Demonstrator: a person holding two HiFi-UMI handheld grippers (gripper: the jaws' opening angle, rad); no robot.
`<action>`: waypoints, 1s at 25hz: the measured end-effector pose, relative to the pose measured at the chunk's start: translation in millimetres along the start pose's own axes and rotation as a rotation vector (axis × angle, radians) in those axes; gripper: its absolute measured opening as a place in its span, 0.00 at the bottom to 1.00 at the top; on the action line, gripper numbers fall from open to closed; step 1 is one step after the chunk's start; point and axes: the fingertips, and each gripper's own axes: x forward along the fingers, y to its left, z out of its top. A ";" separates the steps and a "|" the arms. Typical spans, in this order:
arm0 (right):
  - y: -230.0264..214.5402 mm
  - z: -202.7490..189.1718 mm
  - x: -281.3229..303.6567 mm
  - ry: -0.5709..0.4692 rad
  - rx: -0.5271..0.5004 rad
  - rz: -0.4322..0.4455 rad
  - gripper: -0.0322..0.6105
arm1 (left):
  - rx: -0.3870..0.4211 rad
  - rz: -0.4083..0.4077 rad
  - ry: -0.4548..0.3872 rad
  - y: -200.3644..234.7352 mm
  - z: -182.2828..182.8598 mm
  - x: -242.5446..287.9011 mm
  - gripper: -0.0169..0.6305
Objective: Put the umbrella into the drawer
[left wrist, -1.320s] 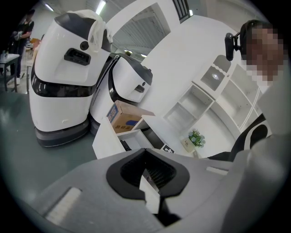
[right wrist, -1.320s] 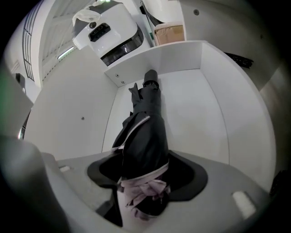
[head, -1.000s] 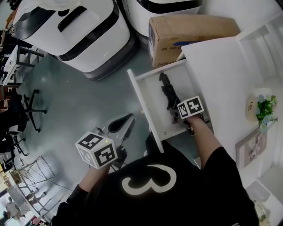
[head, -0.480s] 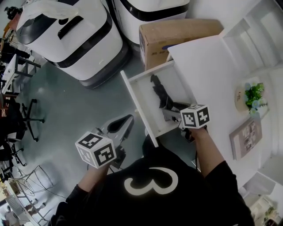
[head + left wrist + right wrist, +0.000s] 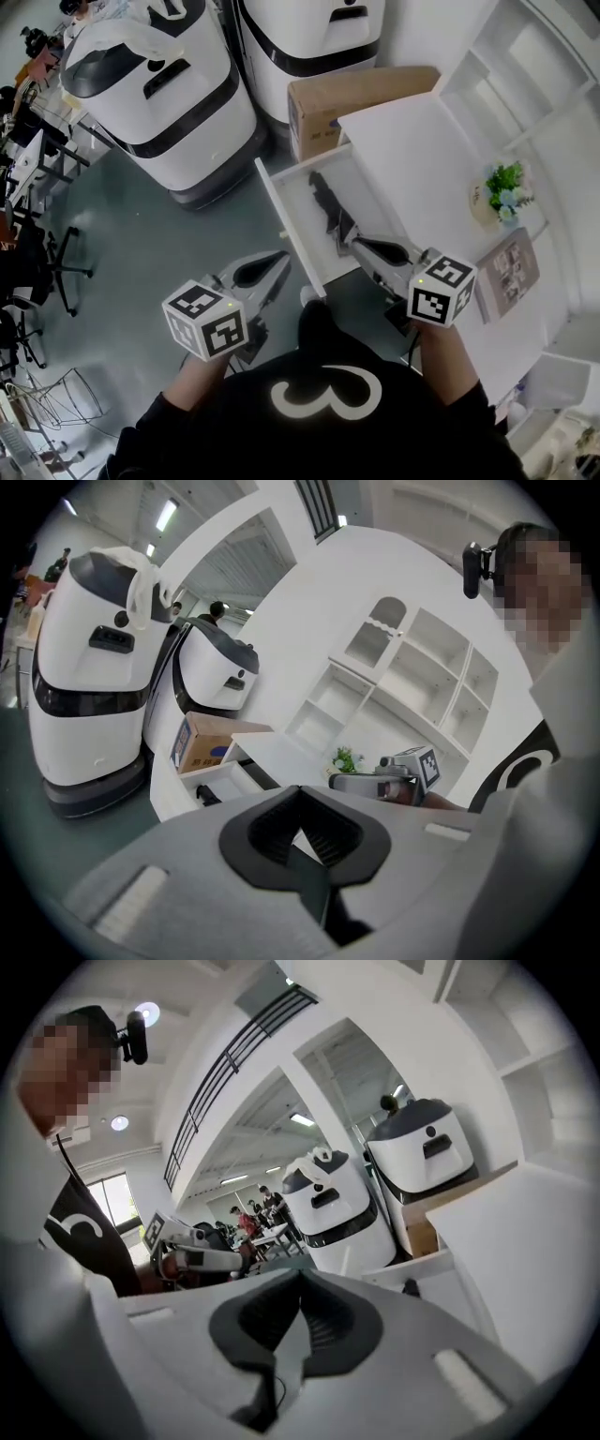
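Observation:
The black folded umbrella [image 5: 324, 201] lies lengthwise in the open white drawer [image 5: 292, 217] with nothing holding it; the left gripper view also shows the umbrella [image 5: 207, 795] and the right gripper view the drawer [image 5: 427, 1269]. My right gripper [image 5: 349, 240] hangs above the drawer's near end, shut and empty, its marker cube [image 5: 441, 291] toward me. My left gripper [image 5: 279, 257] is over the floor left of the drawer front, also shut with nothing in it. Both pairs of jaws meet in their own views: left gripper [image 5: 300, 803], right gripper [image 5: 298, 1288].
A cardboard box [image 5: 349, 101] stands behind the drawer. Two large white machines [image 5: 159, 94] [image 5: 309, 37] stand on the grey floor at the back. The white cabinet top [image 5: 422, 159] carries a potted plant [image 5: 502, 187] and a picture frame [image 5: 506, 272]. Open shelves rise at the right.
My right gripper has risen out of the drawer and drawn back toward me, leaving the umbrella inside, and its jaws have shut. The left gripper has lifted a little.

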 end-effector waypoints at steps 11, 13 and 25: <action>96.3 17.1 -81.1 -0.236 -0.208 -0.084 0.05 | 0.098 -0.071 -0.082 -74.9 -0.5 -63.0 0.04; 104.2 13.2 -89.4 -0.244 -0.218 -0.090 0.05 | 0.107 -0.072 -0.092 -81.0 -2.7 -71.5 0.04; 131.3 -10.2 -91.8 -0.229 -0.223 -0.086 0.05 | 0.150 -0.076 -0.126 -97.6 -12.1 -101.7 0.04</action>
